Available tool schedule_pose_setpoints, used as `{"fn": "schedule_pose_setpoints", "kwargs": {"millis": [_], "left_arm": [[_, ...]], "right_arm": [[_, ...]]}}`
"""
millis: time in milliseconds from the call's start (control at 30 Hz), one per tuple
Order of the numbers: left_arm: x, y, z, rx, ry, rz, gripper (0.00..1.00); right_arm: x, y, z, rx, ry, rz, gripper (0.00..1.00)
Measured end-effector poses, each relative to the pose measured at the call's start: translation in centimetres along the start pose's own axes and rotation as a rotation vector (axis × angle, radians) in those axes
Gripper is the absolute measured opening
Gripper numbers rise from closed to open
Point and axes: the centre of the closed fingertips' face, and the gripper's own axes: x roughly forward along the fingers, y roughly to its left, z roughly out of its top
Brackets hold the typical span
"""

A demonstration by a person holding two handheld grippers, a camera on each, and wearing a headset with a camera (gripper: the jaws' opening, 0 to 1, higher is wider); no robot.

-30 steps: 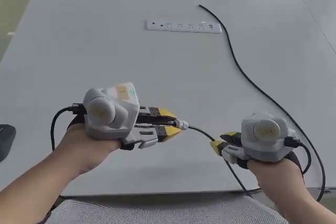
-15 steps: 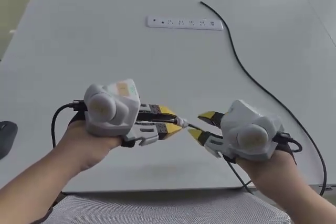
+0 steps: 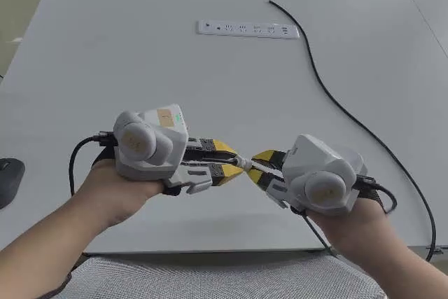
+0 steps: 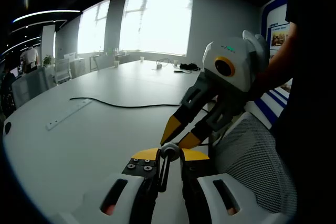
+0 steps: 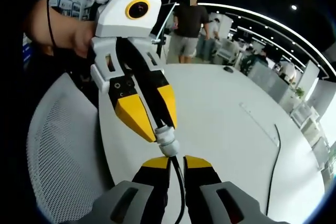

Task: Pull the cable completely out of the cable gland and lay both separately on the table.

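Cable gland (image 5: 167, 140), a small pale grey plastic fitting, sits clamped at the tips of the yellow-tipped left gripper (image 3: 232, 164), with the white desk (image 3: 210, 82) below it. A thin black cable (image 5: 179, 182) leaves the gland straight toward the right gripper (image 3: 260, 166). That gripper's jaws stand slightly apart, straddling the cable just beside the gland without visibly pinching it. The cable's axis follows the line between both grippers, so the pull probably goes directly away from the gland.

Matt white plastic shells clad the left gripper (image 3: 236, 164) and right gripper (image 3: 260, 166); smooth pale plastic cable gland (image 5: 167, 140); matt white table (image 3: 140, 54).
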Motion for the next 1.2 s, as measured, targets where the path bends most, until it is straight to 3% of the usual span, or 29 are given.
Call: {"fn": "schedule_pose_setpoints", "kwargs": {"millis": [500,1200], "left_arm": [[-0.1,0.2,0.0,-0.006,0.0,0.007,0.15],[-0.1,-0.1,0.4,-0.011,-0.01,0.013,0.16]], "right_arm": [[0.3,0.1,-0.7,-0.018,0.024,0.011,0.0],[0.0,-0.9,-4.3,0.139,0.103,-0.012,0.0]]}}
